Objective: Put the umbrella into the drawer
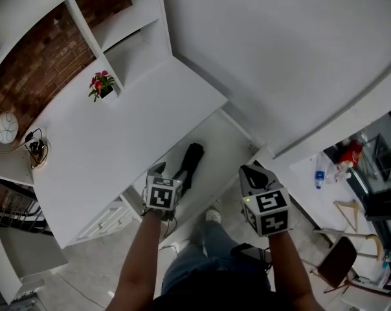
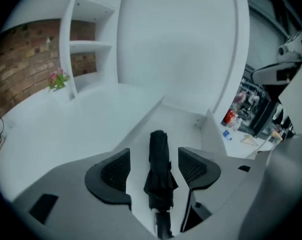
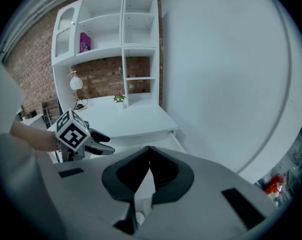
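The umbrella (image 1: 190,163), black and folded, lies flat on the floor of the open white drawer (image 1: 226,142), which stands pulled out from under the front edge of the worktop (image 1: 118,128). The head view gives the whole layout from above: both grippers held over the drawer, and a small pot of flowers (image 1: 101,85) far off on the worktop's left. Only the left gripper view shows the umbrella end-on, its narrow handle end nearest the camera and its rounded end pointing far. Its long axis runs near to far, roughly along the worktop's front edge.

The left gripper (image 1: 169,173) hangs just above the umbrella's near end with its jaws spread well apart, wider than the bundle. The umbrella shows in the gap between them, and neither pad presses on it.

The right gripper (image 3: 149,151) is held to the right of the umbrella, its jaw tips meeting and nothing between them. Its view alone shows a round white lamp (image 3: 76,83) at the worktop's far side.
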`<state>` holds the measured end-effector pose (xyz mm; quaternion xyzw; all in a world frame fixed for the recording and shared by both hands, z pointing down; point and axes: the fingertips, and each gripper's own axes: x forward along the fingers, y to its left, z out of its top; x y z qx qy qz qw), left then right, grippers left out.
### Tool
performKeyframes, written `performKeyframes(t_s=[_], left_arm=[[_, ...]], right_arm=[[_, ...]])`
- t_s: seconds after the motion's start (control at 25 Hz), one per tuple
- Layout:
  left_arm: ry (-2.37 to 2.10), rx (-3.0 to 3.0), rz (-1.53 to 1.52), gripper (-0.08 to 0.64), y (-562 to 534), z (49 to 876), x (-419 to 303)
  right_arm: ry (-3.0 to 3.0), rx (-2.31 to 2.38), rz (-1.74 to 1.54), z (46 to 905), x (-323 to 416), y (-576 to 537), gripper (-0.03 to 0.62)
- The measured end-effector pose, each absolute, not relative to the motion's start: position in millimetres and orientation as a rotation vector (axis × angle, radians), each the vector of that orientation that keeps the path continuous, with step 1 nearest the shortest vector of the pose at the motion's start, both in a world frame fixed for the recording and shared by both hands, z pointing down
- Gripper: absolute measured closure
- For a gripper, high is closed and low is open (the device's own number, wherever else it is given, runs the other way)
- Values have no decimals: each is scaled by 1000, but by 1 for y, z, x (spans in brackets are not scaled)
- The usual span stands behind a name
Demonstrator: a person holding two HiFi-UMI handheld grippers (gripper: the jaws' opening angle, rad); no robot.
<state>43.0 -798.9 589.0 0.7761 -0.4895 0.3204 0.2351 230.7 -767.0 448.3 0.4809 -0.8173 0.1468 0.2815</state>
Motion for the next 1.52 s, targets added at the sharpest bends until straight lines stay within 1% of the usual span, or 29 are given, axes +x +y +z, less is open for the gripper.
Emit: performKeyframes(t_s=[0.28, 0.36, 0.4, 0.44, 0.52, 0.72, 0.96, 1.24, 1.52], left_arm=[[-1558, 2311, 653, 302, -728, 467, -10], [-1629, 2370, 594, 327, -707, 432, -25], [-1670, 2400, 559, 354, -695, 415, -32], [-1716, 2432, 519, 398, -684, 398, -38], [-1807, 2500, 443, 558, -663, 365, -51], [-1959, 2587, 335, 558, -625, 307, -71], [-2104, 2609, 280, 558, -606, 263, -71], [-2210, 2595, 216, 558, -588, 233, -63], [-2211, 2610, 223, 558, -577, 230, -46]], right_arm=[[-2226, 1506, 244, 380, 215, -700, 592], [-2238, 1560, 198, 358, 209, -677, 592], [-2245, 1584, 174, 347, 206, -665, 592], [-2251, 1606, 148, 337, 203, -653, 592], [-2255, 1644, 85, 319, 195, -630, 592], [-2280, 1677, -58, 290, 181, -593, 592], [-2332, 1687, -155, 261, 184, -582, 592], [-2370, 1684, -250, 235, 198, -571, 592], [-2370, 1714, -269, 230, 220, -561, 592]])
